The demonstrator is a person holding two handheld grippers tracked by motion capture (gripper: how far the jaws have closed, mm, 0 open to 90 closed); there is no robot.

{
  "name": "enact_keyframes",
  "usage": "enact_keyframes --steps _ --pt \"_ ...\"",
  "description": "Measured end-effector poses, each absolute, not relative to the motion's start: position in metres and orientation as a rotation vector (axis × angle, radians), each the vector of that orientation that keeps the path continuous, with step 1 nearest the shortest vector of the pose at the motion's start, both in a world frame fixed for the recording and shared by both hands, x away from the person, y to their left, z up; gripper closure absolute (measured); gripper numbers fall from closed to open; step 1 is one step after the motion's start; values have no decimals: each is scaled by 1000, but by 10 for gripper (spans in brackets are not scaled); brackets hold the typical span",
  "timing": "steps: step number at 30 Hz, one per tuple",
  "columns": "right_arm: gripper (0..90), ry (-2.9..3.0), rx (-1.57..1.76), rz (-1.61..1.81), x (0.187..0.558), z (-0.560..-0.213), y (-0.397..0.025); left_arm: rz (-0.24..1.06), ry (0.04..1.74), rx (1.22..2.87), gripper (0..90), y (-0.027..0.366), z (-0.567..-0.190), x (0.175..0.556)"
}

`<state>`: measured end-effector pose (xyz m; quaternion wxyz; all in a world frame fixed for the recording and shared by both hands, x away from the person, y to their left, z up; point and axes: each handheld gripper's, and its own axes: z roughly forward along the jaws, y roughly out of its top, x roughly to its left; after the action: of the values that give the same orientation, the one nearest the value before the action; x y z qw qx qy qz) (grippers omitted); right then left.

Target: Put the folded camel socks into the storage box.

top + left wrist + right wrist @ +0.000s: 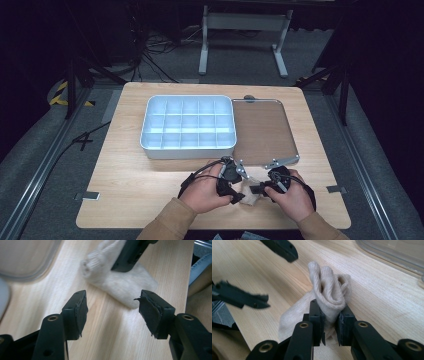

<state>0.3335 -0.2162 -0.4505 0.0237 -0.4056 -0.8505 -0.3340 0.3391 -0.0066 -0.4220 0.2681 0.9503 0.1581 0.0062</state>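
A beige sock [249, 192] lies bunched on the wooden table near its front edge, between the two hands. My right gripper [330, 326] is shut on the sock's [329, 293] folded cuff end, which stands up between its jaws. In the left gripper view the sock [120, 281] rests on the wood just beyond my left gripper [112, 308], whose jaws stand wide open with nothing between them. The right gripper's jaw [132, 253] presses on the sock's far end there. From above, the left gripper [235, 192] and right gripper [260, 189] face each other across the sock.
A white tray with several compartments [150, 120] sits at the table's middle back. A brown flat tray [262, 127] with a clear rim lies beside it on the right. Bare wood stretches to the left of the hands. The table's front edge runs just below the hands.
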Motion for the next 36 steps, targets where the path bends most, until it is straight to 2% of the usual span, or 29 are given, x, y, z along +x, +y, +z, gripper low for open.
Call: enact_keyframes --steps 20,23,36 --pt "775 -2697 -1244 -1000 347 -413 -226 77 531 2546 394 33 -401 339" --pt "775 -2701 -1249 -1005 349 -407 -227 102 542 2537 425 40 -399 337" --pt "775 -2731 -1270 -1008 358 -383 -228 120 600 2511 424 62 -394 331"
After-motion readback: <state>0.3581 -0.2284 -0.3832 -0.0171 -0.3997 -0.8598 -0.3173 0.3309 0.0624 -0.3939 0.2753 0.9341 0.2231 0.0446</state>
